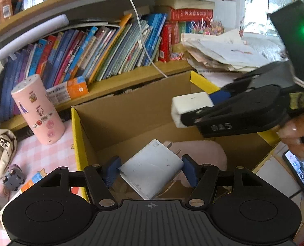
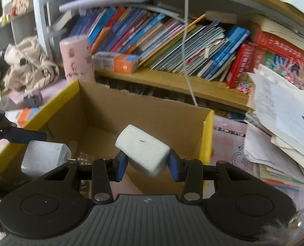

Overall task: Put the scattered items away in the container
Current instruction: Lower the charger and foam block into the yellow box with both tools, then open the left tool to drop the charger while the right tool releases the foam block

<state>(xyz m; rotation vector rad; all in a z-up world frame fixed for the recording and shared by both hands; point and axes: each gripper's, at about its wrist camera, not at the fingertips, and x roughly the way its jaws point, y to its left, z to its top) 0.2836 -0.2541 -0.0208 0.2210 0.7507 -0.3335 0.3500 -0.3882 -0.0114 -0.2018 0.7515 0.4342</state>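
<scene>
now both loads hang over the cardboard box (image 1: 131, 110): the left claw (image 1: 152, 170) grips a white charger (image 1: 152, 169), the right claw (image 2: 145, 162) clenches a white block (image 2: 142, 149). best lower each inside before letting go, clear of the pink thing (image 1: 205, 149) on the box floor. both claws tilt downward.

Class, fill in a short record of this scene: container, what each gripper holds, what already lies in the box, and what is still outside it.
container: open cardboard box with yellow rims
left gripper: shut on a white plug charger, above the box
right gripper: shut on a white block, above the box
in the box: something pink, partly hidden
still outside: pink cylinder, toy car, phone
behind: shelf of books
</scene>
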